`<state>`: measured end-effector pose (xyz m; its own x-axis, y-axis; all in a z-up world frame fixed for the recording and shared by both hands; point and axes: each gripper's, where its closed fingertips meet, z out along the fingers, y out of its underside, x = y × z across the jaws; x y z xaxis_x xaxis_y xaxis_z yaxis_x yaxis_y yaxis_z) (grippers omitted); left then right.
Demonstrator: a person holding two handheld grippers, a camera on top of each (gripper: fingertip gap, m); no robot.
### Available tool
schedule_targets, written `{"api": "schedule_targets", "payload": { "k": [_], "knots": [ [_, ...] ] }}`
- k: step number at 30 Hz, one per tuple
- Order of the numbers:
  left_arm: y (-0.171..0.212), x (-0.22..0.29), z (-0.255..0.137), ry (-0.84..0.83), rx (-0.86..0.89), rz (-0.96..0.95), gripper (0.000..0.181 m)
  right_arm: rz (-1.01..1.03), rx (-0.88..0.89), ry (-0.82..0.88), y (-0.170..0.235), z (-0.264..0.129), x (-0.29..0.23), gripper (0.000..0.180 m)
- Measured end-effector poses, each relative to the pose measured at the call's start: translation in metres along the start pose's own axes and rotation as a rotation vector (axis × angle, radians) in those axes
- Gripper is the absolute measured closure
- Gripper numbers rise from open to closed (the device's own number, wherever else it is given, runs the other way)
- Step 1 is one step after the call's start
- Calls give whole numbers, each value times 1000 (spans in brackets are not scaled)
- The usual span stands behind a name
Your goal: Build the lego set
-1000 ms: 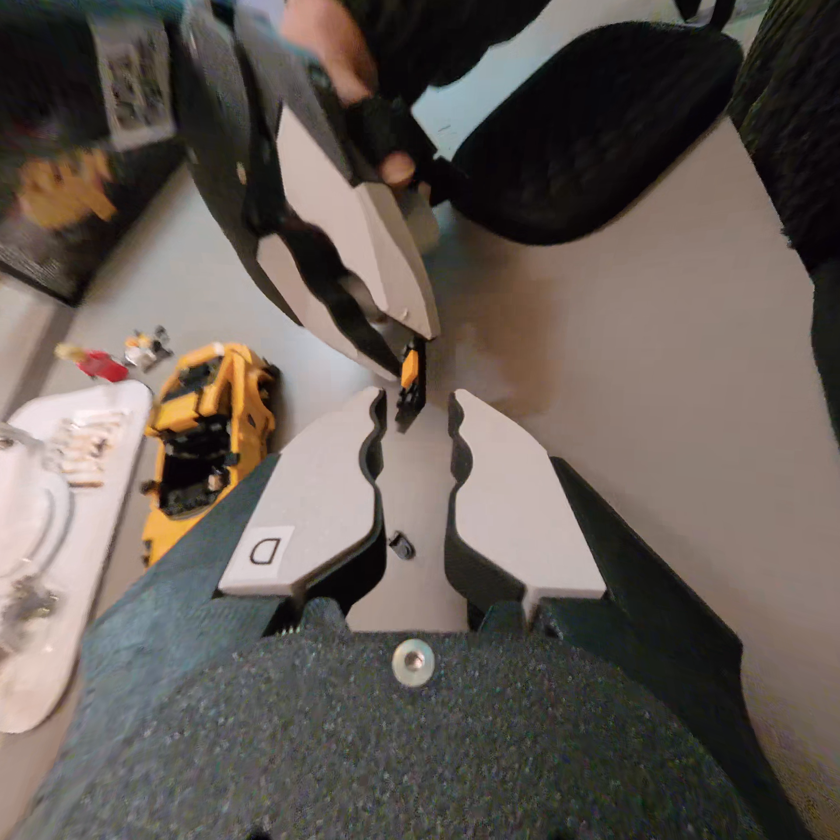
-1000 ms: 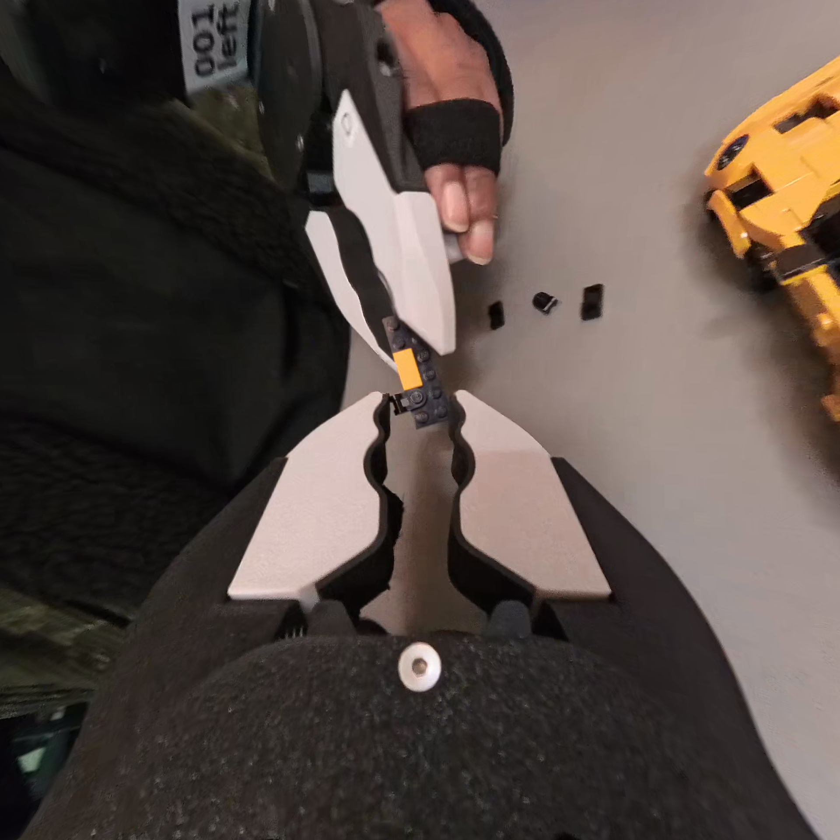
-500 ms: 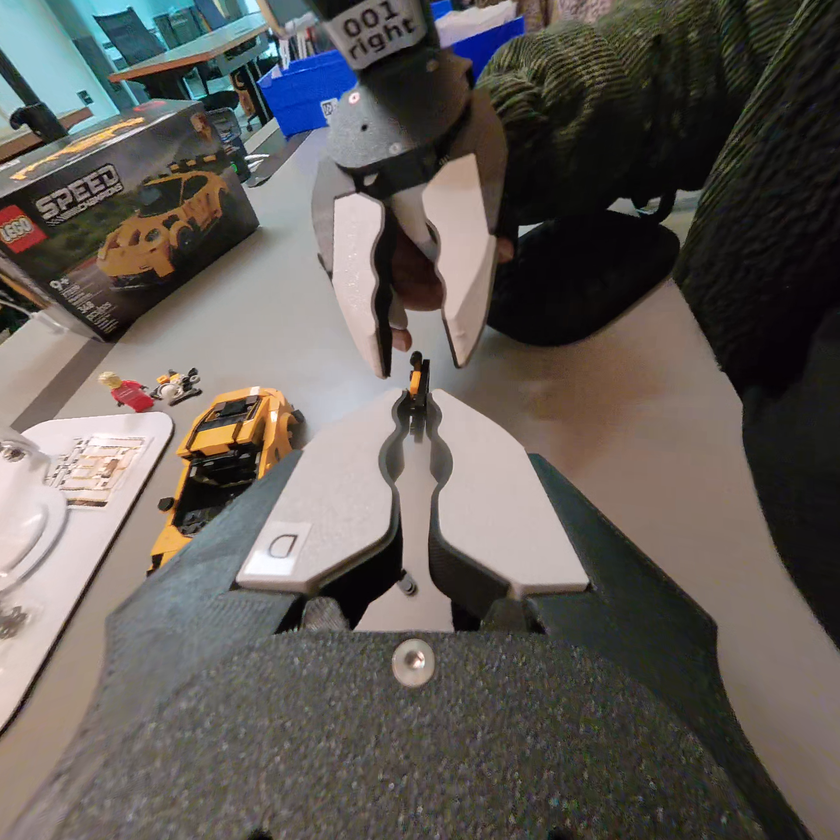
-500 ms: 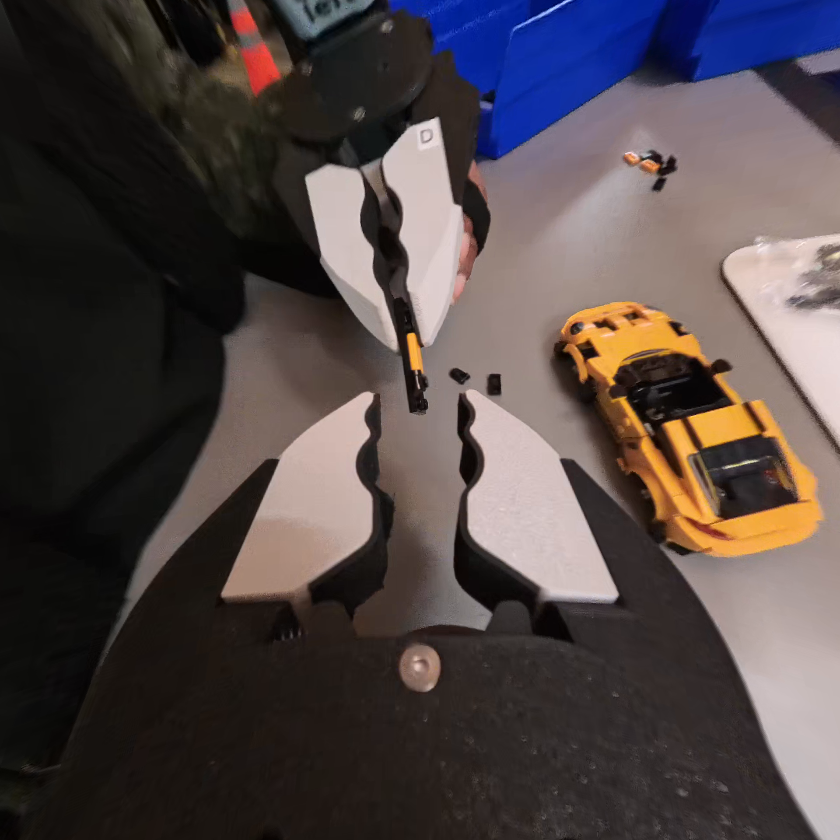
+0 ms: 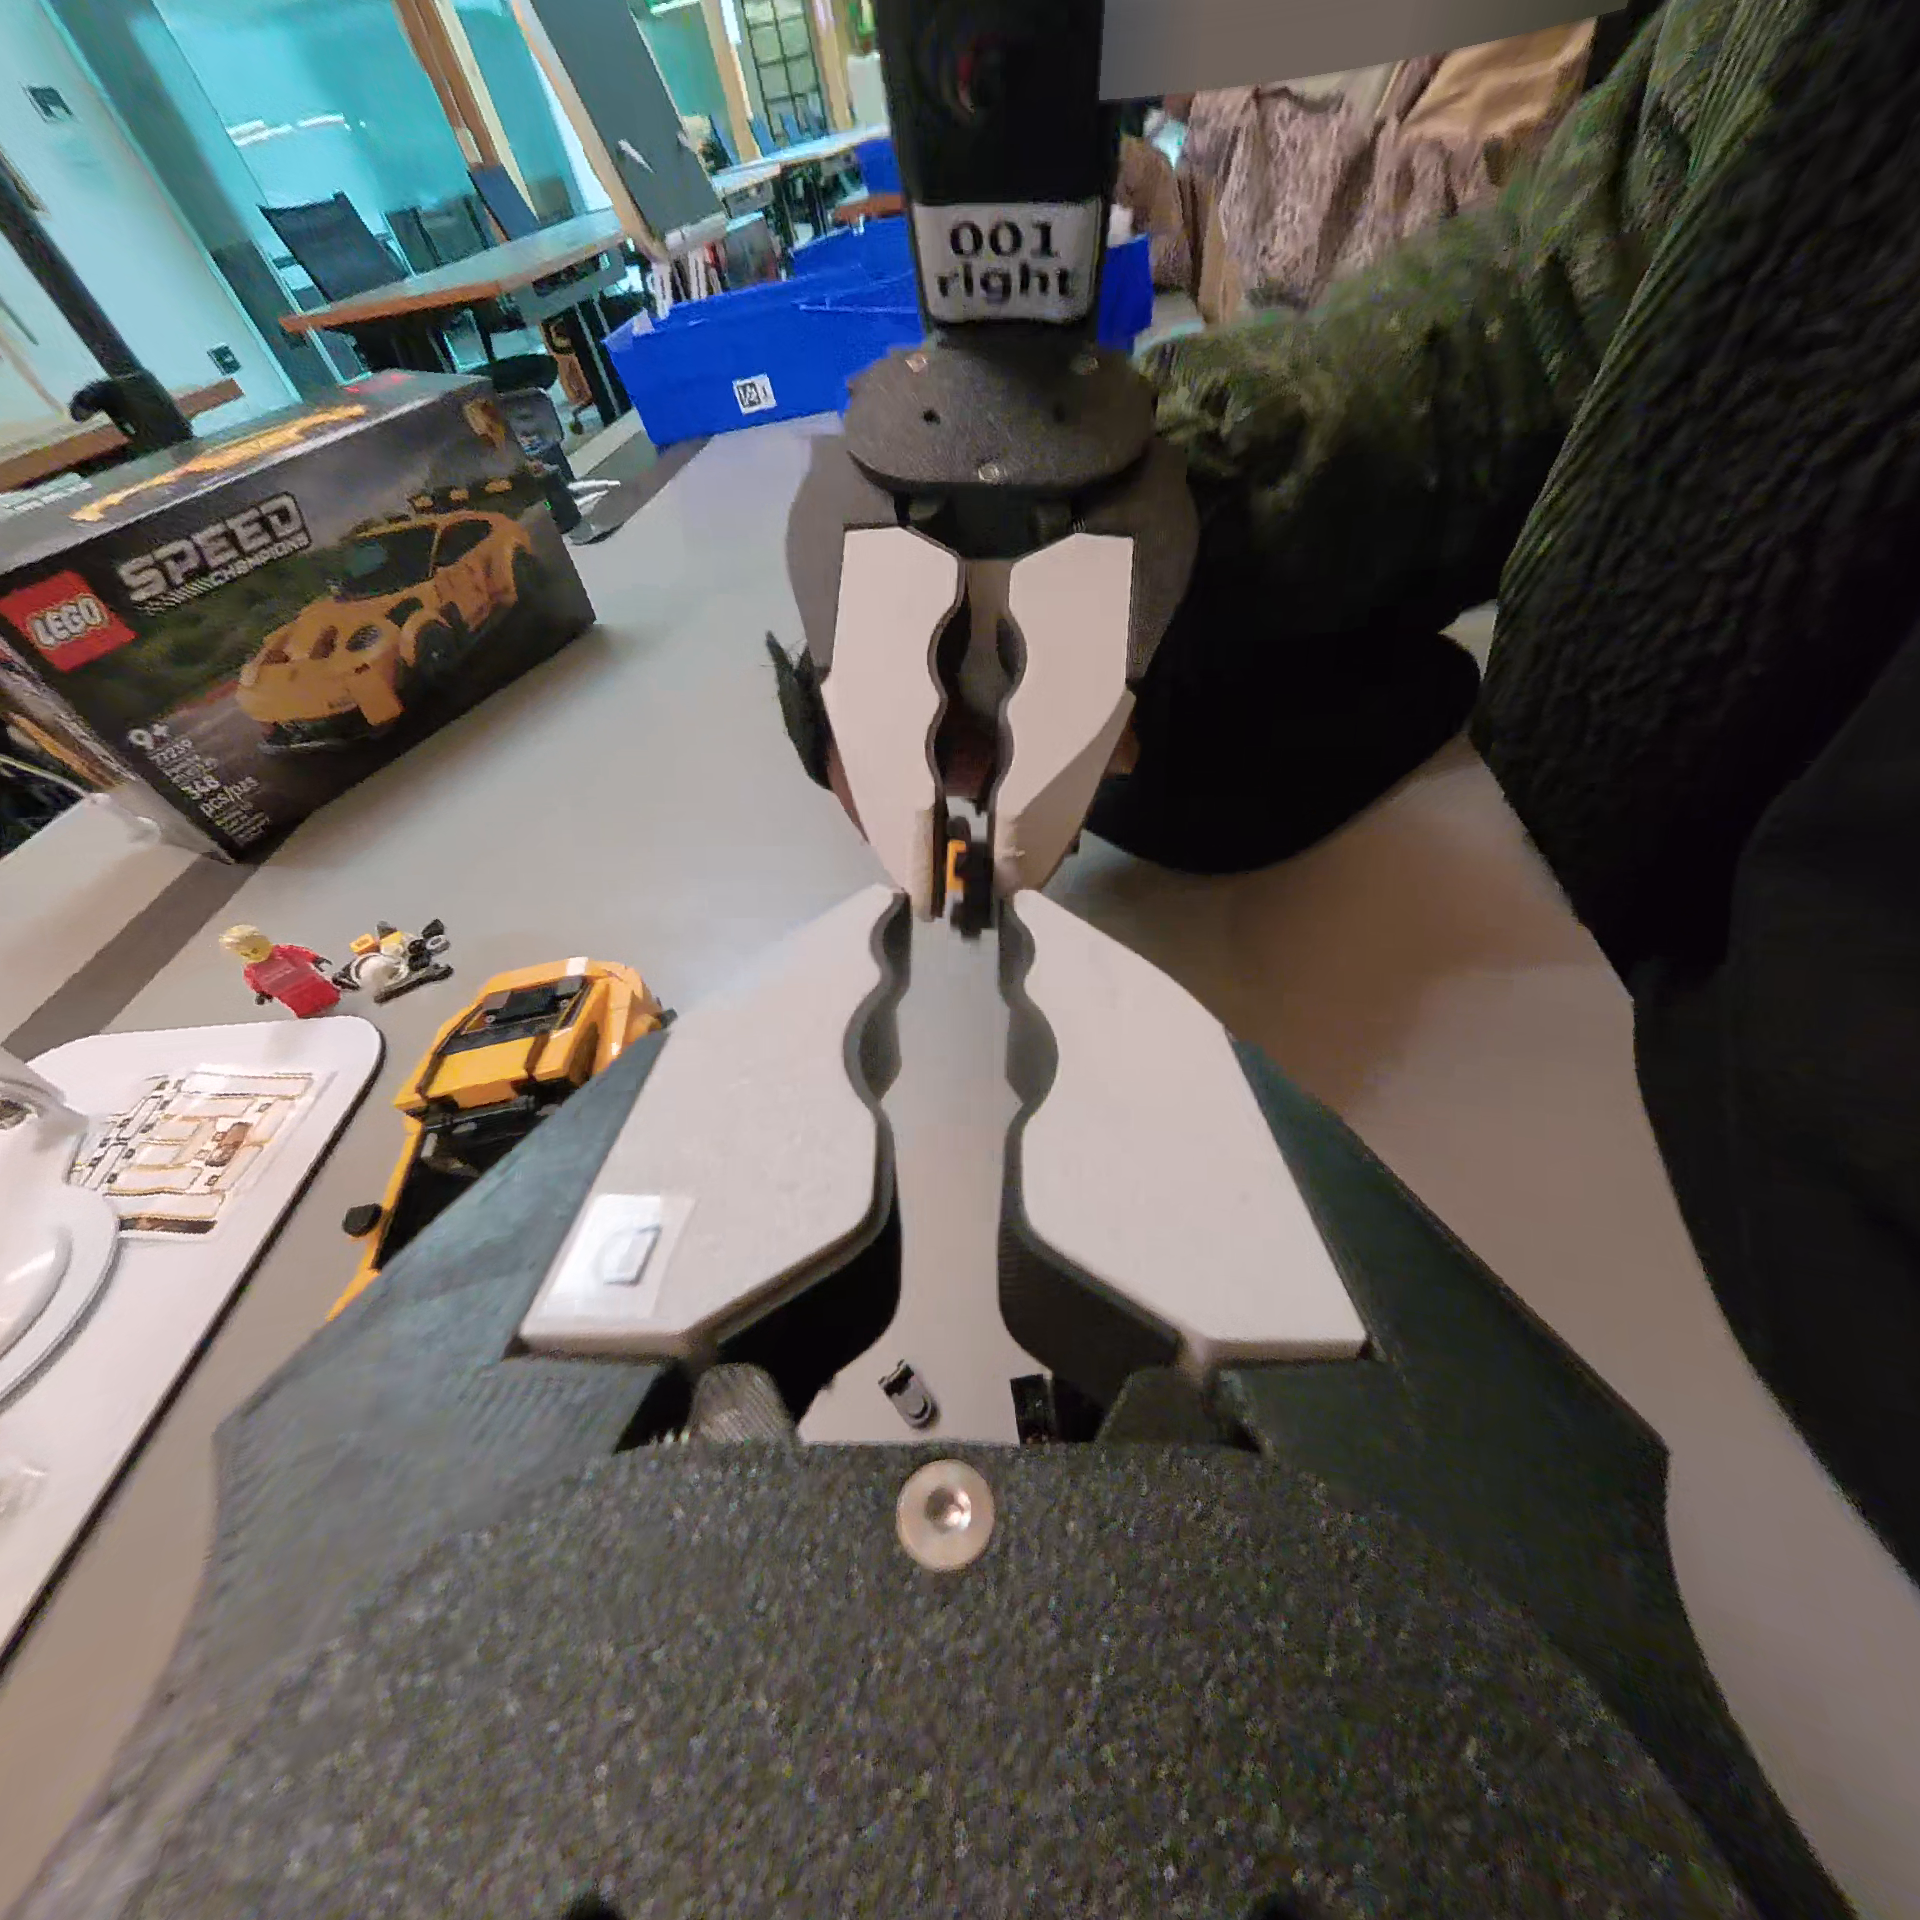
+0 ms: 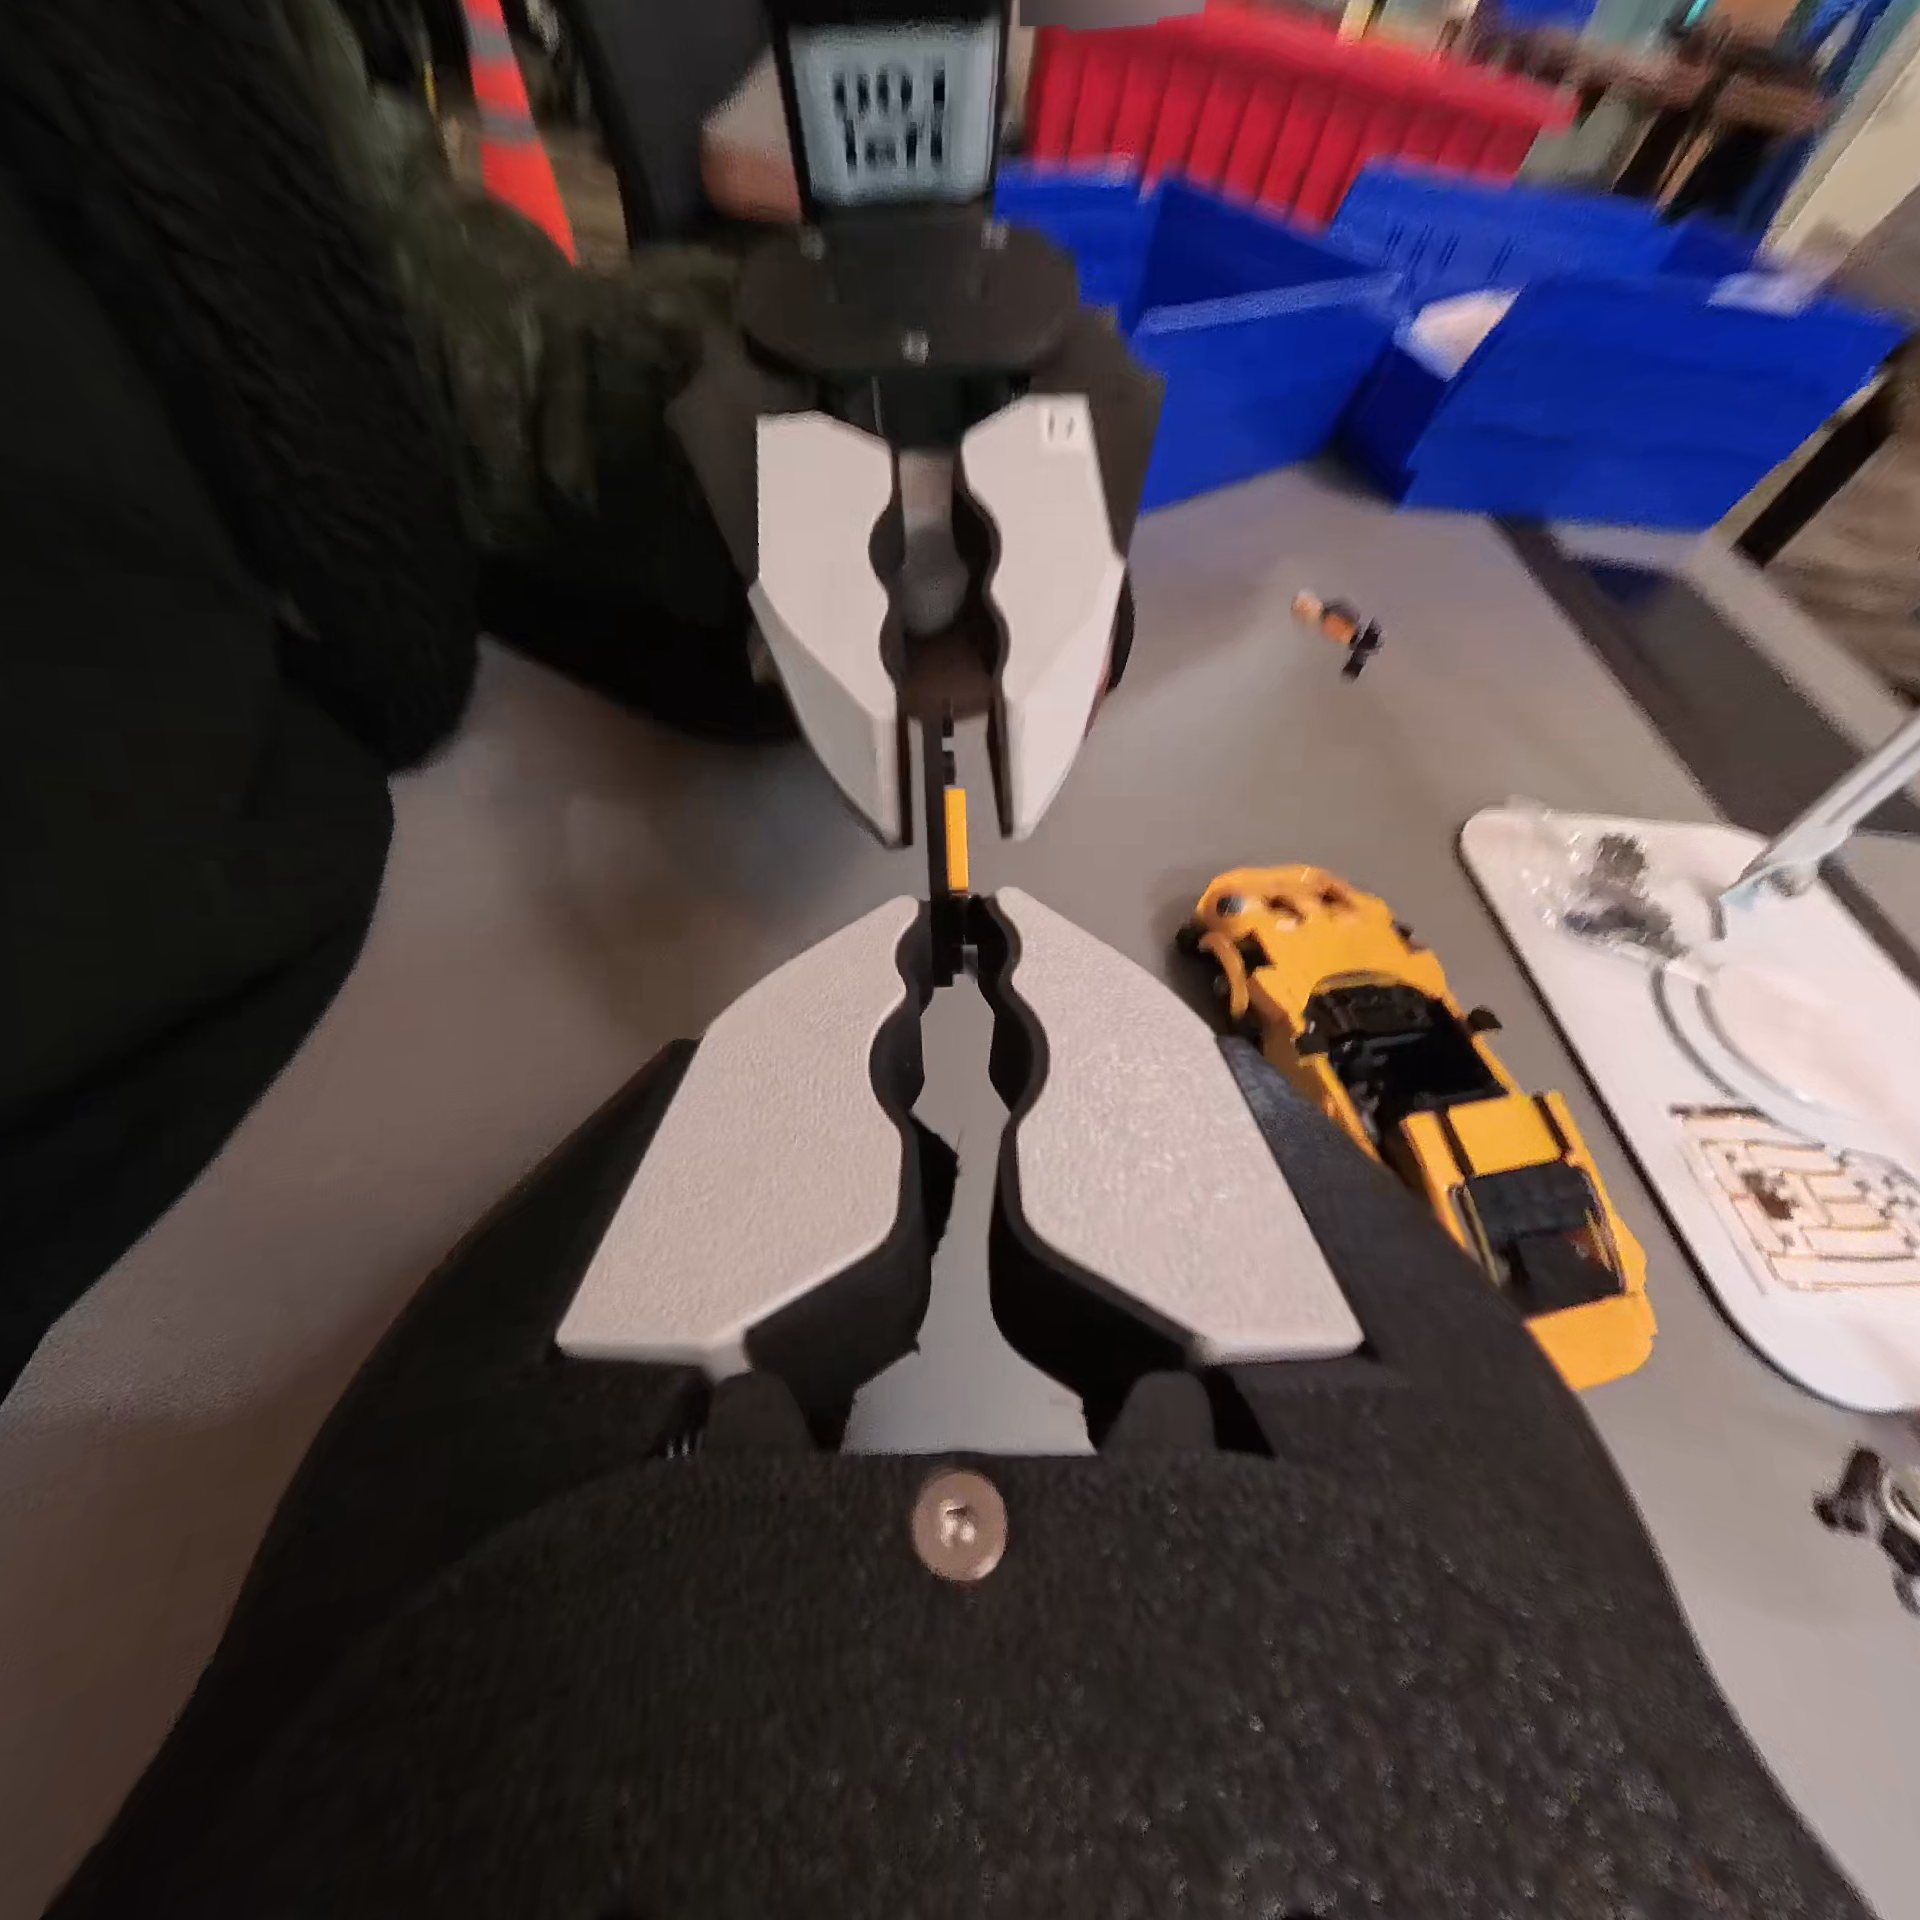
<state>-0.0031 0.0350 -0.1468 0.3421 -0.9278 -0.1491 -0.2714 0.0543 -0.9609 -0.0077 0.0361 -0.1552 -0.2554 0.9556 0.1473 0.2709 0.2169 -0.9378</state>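
A thin black-and-orange lego piece hangs in the air between the two grippers, which face each other tip to tip. My right gripper is shut on the piece's black end. It also shows in the left wrist view, clamped on the piece. My left gripper is open, its fingertips standing on either side of the piece with gaps. In the right wrist view the left gripper straddles the far end of the piece. The part-built yellow car lies on the grey table.
A lego box stands at the back left. A white tray holds a sticker sheet and bagged parts. A minifigure and small loose parts lie on the table. Blue bins stand behind. Left and right tips are no more than a few centimetres apart. Both grippers' tips are roughly 15 cm from the part-built yellow car.
Half a second ago my left gripper was shut on the piece and my right gripper was open around it. Now the right is shut on it and the left has opened.
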Motion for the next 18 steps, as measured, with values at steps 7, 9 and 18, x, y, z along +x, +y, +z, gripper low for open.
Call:
{"api": "schedule_targets", "payload": {
  "k": [7, 9, 18],
  "knots": [
    [-10, 0, -6, 9, 49, -9, 176, -7, 104, 10, -8, 4, 2, 172],
    [-7, -3, -8, -11, 11, 26, 176, 27, 91, 16, -5, 7, 5, 172],
    [19, -58, -71, -286, -191, 211, 176, 103, -330, -52, 51, 49, -15, 161]
  ]
}}
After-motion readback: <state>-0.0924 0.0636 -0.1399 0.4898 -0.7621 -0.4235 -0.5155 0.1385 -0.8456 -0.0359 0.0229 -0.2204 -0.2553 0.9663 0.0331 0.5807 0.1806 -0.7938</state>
